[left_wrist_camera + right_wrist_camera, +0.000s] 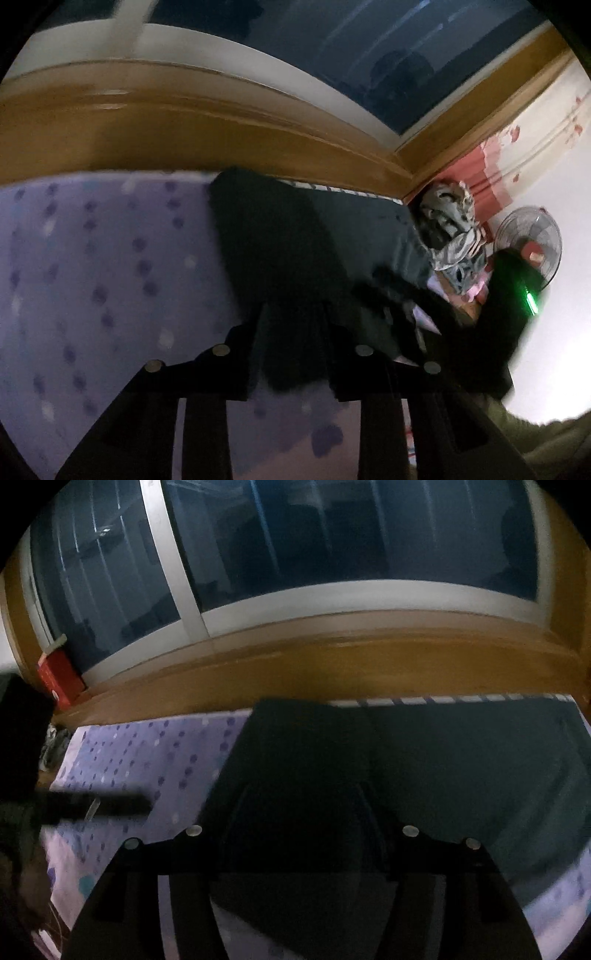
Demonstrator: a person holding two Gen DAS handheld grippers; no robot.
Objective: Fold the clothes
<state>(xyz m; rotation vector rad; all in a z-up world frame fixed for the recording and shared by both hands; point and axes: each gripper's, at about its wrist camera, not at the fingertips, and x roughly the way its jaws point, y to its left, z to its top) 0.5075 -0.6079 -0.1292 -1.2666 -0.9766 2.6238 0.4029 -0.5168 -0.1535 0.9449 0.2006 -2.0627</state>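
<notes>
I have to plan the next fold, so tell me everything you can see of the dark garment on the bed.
The dark garment is a blackish-green cloth lying mostly flat on the purple dotted bedsheet, its far edge along the wooden window ledge. One part looks darker, perhaps a layer folded over. Its near edge runs between the fingers of the left gripper, seemingly pinched. The right gripper stands over it; the picture is too dark to tell a grip.

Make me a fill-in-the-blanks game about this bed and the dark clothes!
1. The dark garment lies on a purple bedsheet patterned with ____.
2. Beyond the bed runs a wooden ledge, and above it is a ____.
3. In the left wrist view, a round electric ____ stands at the right.
4. On the ledge's left end sits a ____ box.

Missing words: dots; window; fan; red
</notes>
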